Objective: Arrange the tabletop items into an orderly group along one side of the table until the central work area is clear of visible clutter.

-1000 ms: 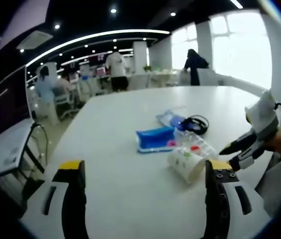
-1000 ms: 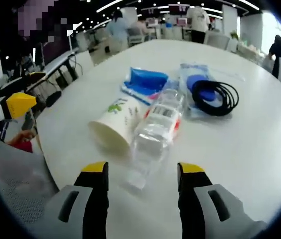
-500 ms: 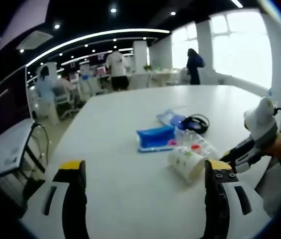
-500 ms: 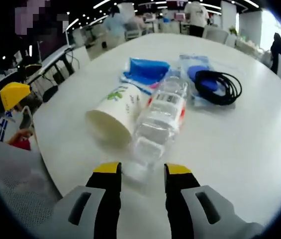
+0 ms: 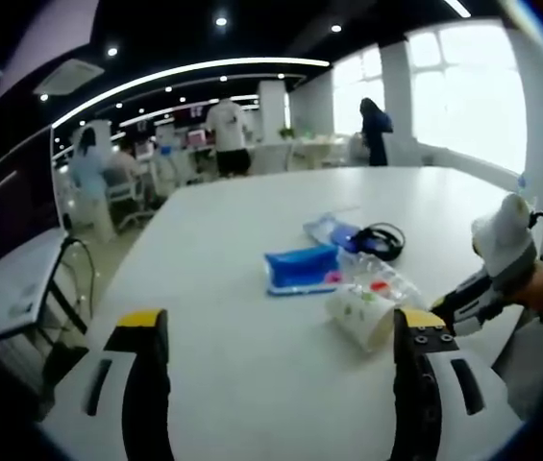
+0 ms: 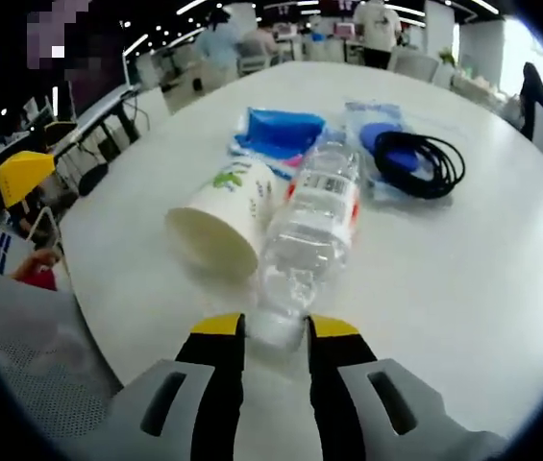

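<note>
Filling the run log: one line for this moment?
right gripper: closing on bottle cap end | left gripper: open, idle | cup: lying beside bottle

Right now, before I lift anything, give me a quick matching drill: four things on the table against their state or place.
Things:
1. paper cup
2. water bottle
3. black cable
4. right tool

States:
A. coiled on a clear bag
B. on its side, open mouth toward the camera
C. closing around the bottle's cap end
D. clear, lying flat, red-and-white label

Pairs: 1-B, 2-D, 3-A, 4-C
</note>
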Motion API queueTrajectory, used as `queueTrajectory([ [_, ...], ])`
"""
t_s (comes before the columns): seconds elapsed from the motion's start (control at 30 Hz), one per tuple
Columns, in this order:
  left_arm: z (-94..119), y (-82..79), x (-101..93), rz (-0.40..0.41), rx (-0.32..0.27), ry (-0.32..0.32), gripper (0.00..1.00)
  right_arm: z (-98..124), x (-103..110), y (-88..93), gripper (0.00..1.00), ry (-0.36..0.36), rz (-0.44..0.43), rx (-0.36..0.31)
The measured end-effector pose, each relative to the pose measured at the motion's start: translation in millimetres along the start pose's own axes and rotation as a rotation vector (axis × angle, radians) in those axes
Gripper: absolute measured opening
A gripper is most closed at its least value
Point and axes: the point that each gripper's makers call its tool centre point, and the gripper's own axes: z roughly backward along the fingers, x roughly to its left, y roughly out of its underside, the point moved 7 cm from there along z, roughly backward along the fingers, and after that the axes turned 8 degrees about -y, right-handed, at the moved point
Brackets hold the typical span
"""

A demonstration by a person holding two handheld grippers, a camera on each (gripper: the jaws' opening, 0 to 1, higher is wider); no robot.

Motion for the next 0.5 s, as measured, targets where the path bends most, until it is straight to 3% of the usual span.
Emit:
queueTrajectory([
  [0.27, -0.1, 0.8, 0.7, -0.001, 0.009, -0.002, 0.94, 10.4, -0.2, -8.1, 0.24, 0.034, 0.004, -0.02],
  [0.5, 0.5, -0.6, 2.2, 0.018, -0.005, -0.01, 0.93, 27.2, -3.4, -21.2, 0.24, 0.089, 0.033, -0.094],
])
